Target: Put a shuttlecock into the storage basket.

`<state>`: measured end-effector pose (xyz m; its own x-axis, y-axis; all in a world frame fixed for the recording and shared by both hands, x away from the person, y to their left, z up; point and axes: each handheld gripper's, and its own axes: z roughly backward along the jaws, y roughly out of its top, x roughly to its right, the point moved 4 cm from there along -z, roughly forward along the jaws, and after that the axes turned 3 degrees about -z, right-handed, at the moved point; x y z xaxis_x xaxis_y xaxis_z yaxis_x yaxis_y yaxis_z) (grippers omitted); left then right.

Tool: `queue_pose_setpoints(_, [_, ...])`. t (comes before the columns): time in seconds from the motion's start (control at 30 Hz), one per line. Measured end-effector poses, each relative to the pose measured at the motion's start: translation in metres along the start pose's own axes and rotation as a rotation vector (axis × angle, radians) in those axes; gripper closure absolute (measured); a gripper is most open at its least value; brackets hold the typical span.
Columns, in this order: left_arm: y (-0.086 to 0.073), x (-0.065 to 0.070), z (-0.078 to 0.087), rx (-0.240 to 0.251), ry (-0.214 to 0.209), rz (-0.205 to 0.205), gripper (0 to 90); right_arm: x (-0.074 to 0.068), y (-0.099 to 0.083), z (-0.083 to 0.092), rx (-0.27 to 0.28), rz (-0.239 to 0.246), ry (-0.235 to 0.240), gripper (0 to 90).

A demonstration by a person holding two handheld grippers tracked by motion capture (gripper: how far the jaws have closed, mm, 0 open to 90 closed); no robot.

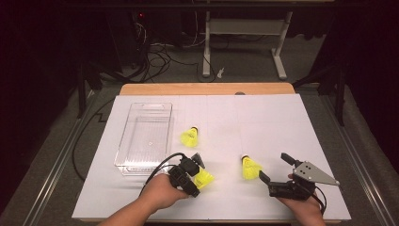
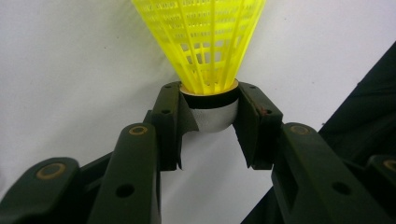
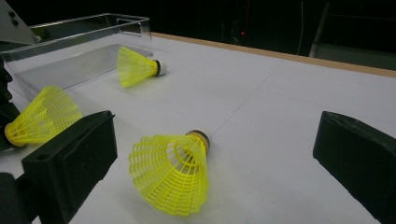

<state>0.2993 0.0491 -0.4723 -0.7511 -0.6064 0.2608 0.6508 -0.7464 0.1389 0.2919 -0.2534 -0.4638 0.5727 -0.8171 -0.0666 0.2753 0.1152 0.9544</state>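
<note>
A clear plastic bin [image 1: 144,136] stands on the left part of the white table top [image 1: 263,127], long side running away from the near edge, with nothing in it. Just off its right wall, near the far end, a yellow plastic shuttlecock [image 1: 190,136] lies on its side, cork pointing away. A wooden edge [image 1: 207,89] runs along the table's far side. Beyond it, on the grey floor, stand a white desk frame [image 1: 244,42] and a tangle of black cables [image 1: 157,59]. The room behind is dark.
</note>
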Motion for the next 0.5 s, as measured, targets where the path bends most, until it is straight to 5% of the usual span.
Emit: queue_pose_setpoints(0.5, [-0.0077, 0.0034, 0.0093, 0.003, -0.023, -0.044, 64.4, 0.0001, -0.0005, 0.0005, -0.001, 0.001, 0.0, 0.4])
